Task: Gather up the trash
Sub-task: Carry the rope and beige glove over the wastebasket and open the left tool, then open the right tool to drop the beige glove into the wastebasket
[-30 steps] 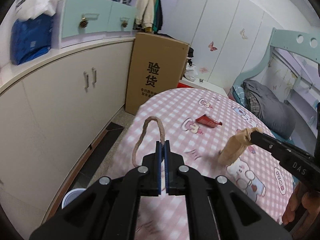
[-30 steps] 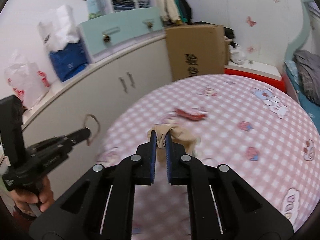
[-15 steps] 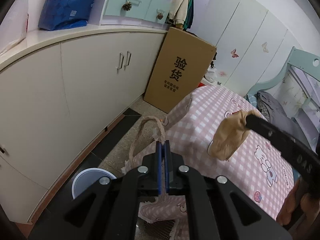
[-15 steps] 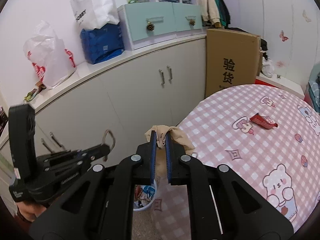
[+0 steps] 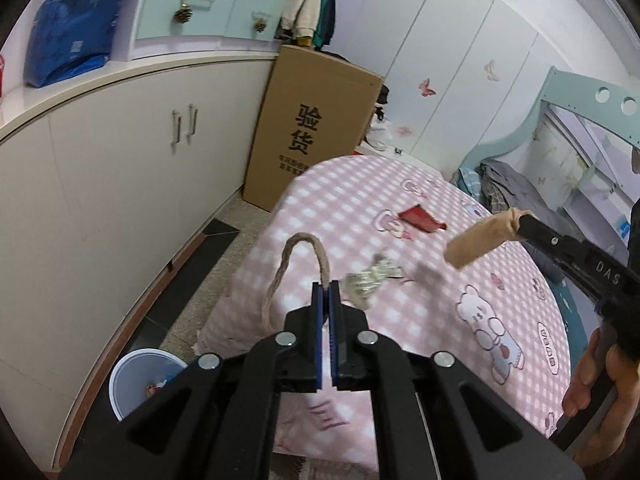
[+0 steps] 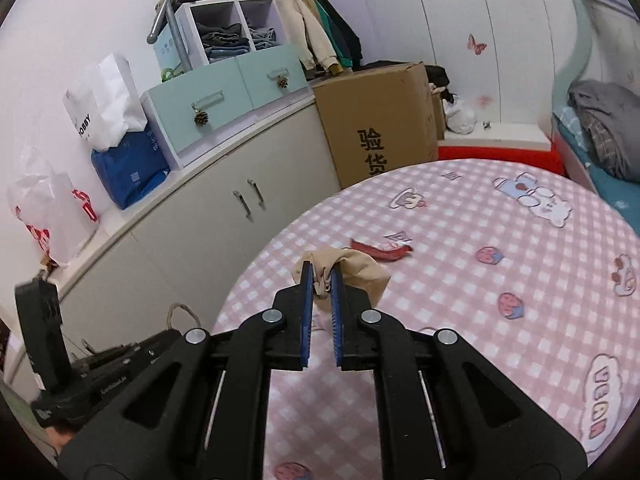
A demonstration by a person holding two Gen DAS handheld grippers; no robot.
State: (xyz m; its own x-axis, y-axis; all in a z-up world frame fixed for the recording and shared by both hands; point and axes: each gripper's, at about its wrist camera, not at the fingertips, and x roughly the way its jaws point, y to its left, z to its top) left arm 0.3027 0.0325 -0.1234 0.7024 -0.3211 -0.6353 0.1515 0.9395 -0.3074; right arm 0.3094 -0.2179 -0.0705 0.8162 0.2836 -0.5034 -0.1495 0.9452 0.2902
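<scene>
My left gripper (image 5: 328, 292) is shut on a loop of brown twine (image 5: 294, 258), held above the near left edge of the round pink checked table (image 5: 460, 340). My right gripper (image 6: 322, 280) is shut on a tan crumpled paper bag (image 6: 356, 270); that bag also shows in the left wrist view (image 5: 482, 238), in the air over the table. A red wrapper (image 5: 420, 222) lies on the table, also in the right wrist view (image 6: 380, 250). A blurred grey-white scrap (image 5: 370, 278) shows just past my left fingertips. A white bin (image 5: 138, 384) with trash stands on the floor below left.
A long white cabinet (image 5: 120, 184) runs along the left wall with a tall cardboard box (image 5: 316, 128) at its end. A bed (image 6: 600, 140) lies at the right beyond the table. Bags (image 6: 120, 140) sit on the cabinet top.
Both grippers have swung back from the floor and bin towards the table, each keeping its hold. A blurred grey-white scrap now shows near my left fingertips.
</scene>
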